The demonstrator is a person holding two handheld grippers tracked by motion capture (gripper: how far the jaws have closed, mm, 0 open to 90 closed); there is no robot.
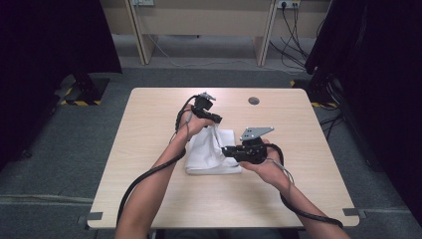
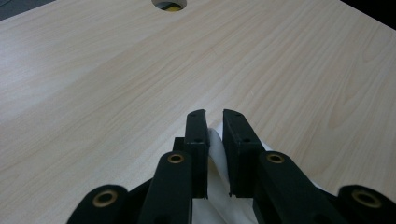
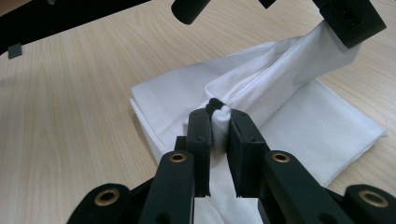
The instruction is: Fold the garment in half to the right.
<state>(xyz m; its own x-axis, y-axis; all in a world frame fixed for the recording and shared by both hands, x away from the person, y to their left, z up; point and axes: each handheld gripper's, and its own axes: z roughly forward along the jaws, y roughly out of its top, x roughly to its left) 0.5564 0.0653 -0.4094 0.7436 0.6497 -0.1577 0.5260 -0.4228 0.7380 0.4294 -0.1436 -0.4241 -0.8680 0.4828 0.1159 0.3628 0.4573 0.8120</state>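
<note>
The left side of the desk [image 1: 124, 164] is bare wood, with lots of room out to the left edge. The left gripper [image 1: 213, 118] is up above the middle of the desk, a bit toward the far edge. Its jaws are nearly closed and pinch a corner of the white cloth [image 1: 211, 152], lifting it up. In the left gripper view the cloth [image 2: 215, 154] sits between the two jaws.

The rest of the cloth lies folded near the middle of the desk, well away from every edge. A small round hole [image 1: 254, 100] is in the desk near the far edge.

The right gripper [image 1: 229, 151] is at the right side of the cloth. Its jaws are nearly closed too and squeeze a bunched bit of cloth [image 3: 219, 122]. The right side of the desk is bare out to its edge.

No words or labels can be read.
</note>
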